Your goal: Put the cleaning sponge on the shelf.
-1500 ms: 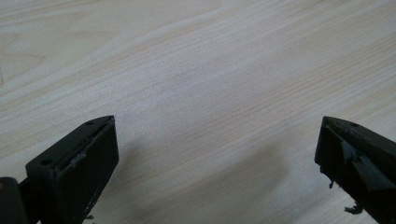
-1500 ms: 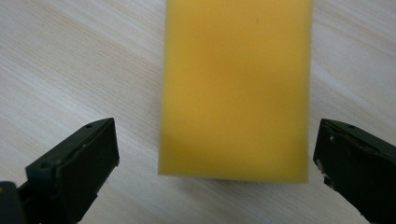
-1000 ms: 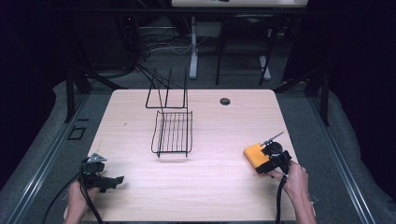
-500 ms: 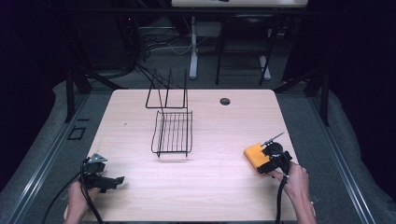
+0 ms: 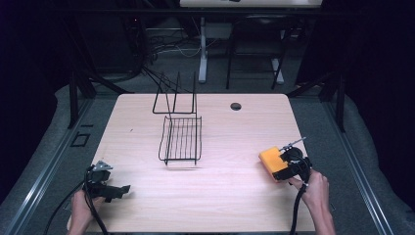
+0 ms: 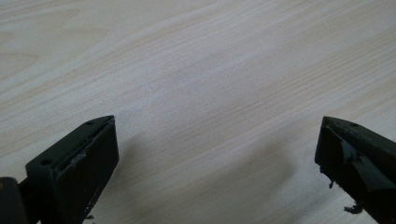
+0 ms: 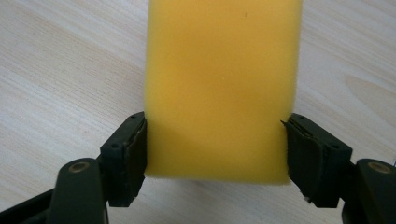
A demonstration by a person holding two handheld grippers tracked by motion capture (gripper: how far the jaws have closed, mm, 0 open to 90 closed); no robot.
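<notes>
Wooden table (image 5: 220, 196), right tongs (image 7: 215, 140) around sponge (image 7: 222, 84)

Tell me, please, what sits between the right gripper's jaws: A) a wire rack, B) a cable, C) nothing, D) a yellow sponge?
D: in the right gripper view the right gripper has a jaw pressed on each side of the sponge; the rack stands apart at mid-table.
</notes>
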